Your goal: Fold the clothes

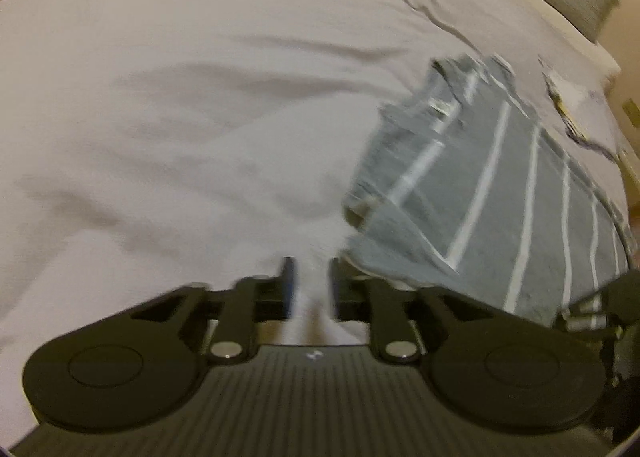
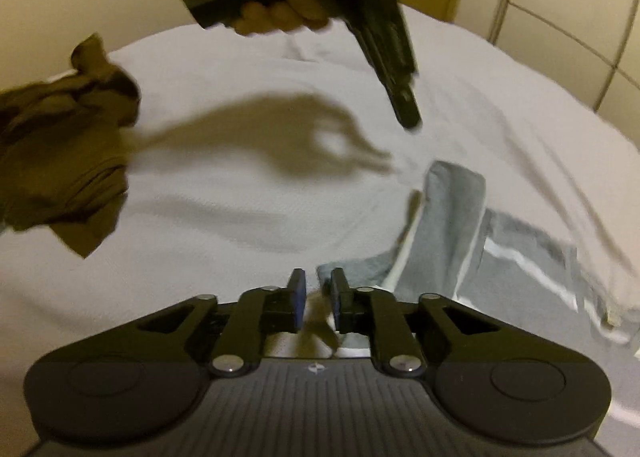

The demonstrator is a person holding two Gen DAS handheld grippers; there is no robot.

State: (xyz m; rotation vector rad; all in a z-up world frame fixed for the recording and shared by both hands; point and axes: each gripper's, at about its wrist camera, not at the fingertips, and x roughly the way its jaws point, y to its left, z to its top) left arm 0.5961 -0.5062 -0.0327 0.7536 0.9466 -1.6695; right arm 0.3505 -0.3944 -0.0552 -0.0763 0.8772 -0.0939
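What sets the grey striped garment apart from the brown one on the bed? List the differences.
Colour: the grey garment has white stripes; the brown garment is plain.
Pose: the grey garment lies mostly flat with one part folded over; the brown garment sits bunched in a crumpled heap.
Place: the grey garment lies right by the right gripper; the brown garment sits off at the left edge of that view.
Both rest on the white sheet.

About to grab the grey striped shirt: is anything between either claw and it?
Nothing visible. The left claw hangs over bare white bedsheet, the grey striped shirt just to its right. The right claw is already at the shirt's edge. The brown garment lies well off to the side.
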